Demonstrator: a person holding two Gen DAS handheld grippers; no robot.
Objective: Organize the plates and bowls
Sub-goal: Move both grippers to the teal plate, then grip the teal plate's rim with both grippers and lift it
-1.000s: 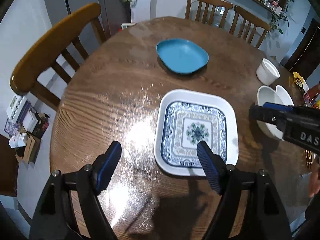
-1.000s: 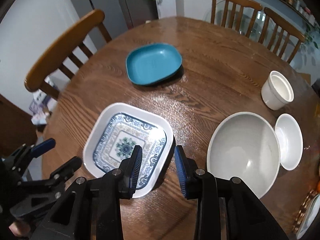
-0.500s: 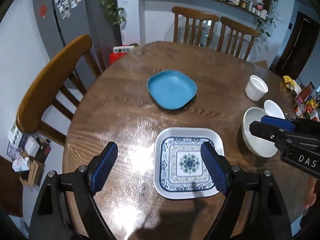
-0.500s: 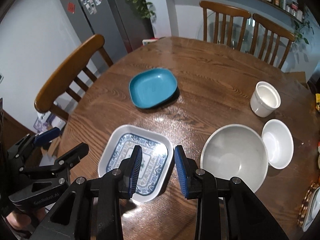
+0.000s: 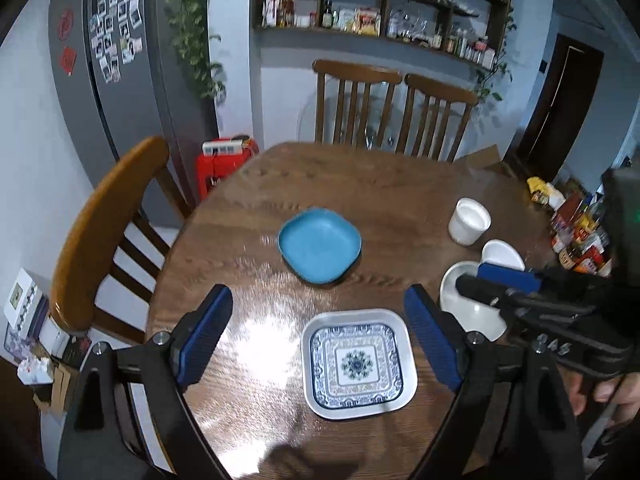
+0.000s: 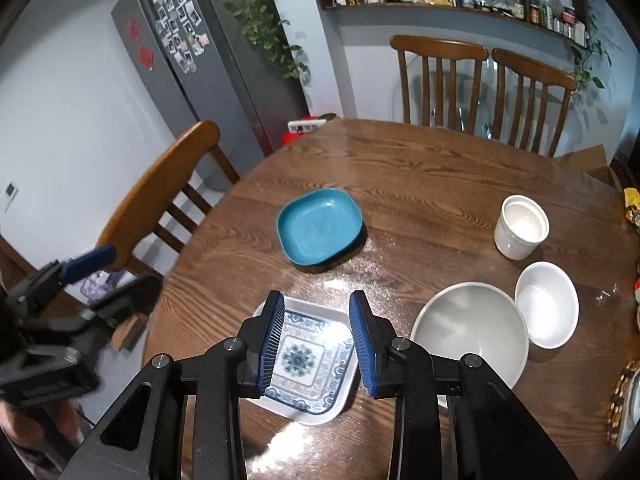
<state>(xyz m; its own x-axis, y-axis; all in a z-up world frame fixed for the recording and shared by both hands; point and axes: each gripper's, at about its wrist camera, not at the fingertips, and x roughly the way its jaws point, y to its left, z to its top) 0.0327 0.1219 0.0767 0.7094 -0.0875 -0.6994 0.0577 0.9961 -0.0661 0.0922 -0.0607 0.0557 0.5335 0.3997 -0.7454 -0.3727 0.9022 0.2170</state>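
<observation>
A white square plate with a blue pattern lies at the near side of the round wooden table. A teal square plate lies farther in. At the right are a large white bowl, a small white bowl and a white cup. My left gripper is open wide and empty, raised above the patterned plate. My right gripper is open a little and empty, above the same plate.
Wooden chairs stand at the left and behind the table. A grey fridge and wall shelves are behind. Food packets and jars sit at the right.
Both grippers have risen and pulled back from the table, so the dishes look smaller. The left gripper's jaws stay wide, the right's stay narrow. No dish has moved.
</observation>
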